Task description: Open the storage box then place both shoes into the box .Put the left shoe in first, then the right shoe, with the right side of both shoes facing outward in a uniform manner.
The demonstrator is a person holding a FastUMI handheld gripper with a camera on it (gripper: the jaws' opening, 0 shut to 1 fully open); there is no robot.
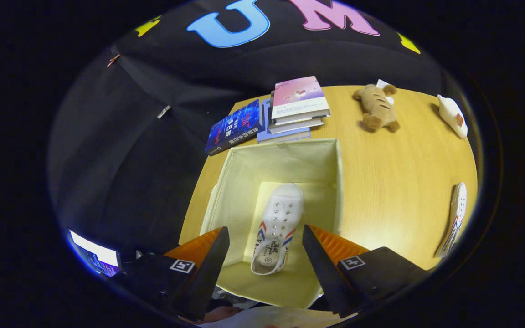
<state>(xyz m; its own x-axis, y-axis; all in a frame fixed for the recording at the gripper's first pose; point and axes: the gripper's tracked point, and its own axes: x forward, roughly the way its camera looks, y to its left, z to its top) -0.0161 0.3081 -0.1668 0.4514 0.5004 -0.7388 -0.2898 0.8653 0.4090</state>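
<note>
A cream fabric storage box [331, 155] stands open on the wooden table, straight below my fingers. One white shoe [277, 225] with red and blue side stripes lies on the box floor, toe pointing away from me, seen between the two fingertips. My gripper [266, 237] hangs above the box, open, with nothing between its fingers. The second white shoe [455, 217] lies on its side on the table well to the right of the box.
Beyond the box sits a stack of books [295, 109] with a blue book [234, 127] leaning beside it. A brown plush toy [377, 108] and a white item [452, 116] lie at the far right. A lit screen [95, 254] glows low on the left.
</note>
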